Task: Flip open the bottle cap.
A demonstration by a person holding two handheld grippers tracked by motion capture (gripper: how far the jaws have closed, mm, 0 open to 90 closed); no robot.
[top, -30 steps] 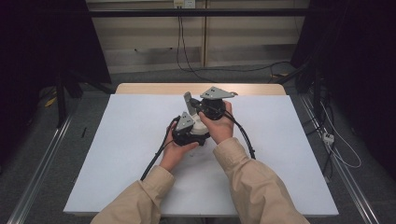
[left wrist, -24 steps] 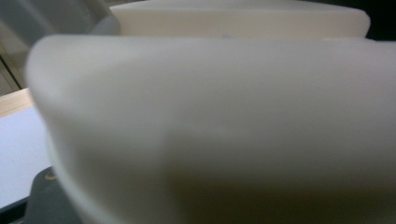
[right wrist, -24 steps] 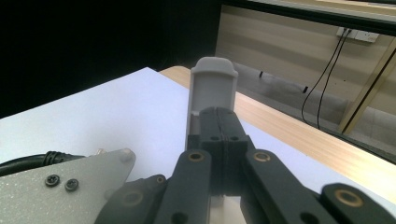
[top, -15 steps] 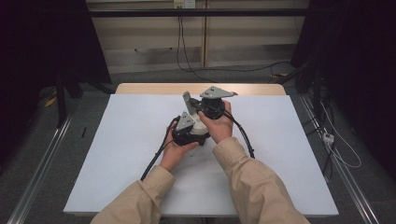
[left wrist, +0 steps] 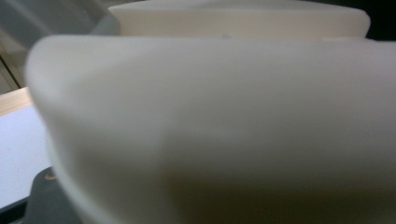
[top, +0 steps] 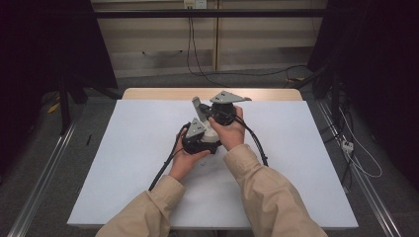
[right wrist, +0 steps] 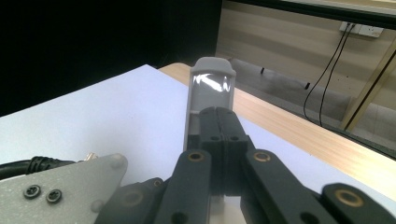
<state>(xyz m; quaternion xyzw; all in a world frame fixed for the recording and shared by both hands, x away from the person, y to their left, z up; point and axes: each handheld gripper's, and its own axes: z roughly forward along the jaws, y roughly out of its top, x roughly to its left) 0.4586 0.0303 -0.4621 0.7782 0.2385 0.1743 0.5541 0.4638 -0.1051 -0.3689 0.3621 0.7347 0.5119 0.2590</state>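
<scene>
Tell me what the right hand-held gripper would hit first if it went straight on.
The right hand-held gripper is shut, with a grey slab just behind its tips. Past that, the way looks free over the table, though depth is unclear.

No legible text, label, brand, number or sign on anything in these views.
</scene>
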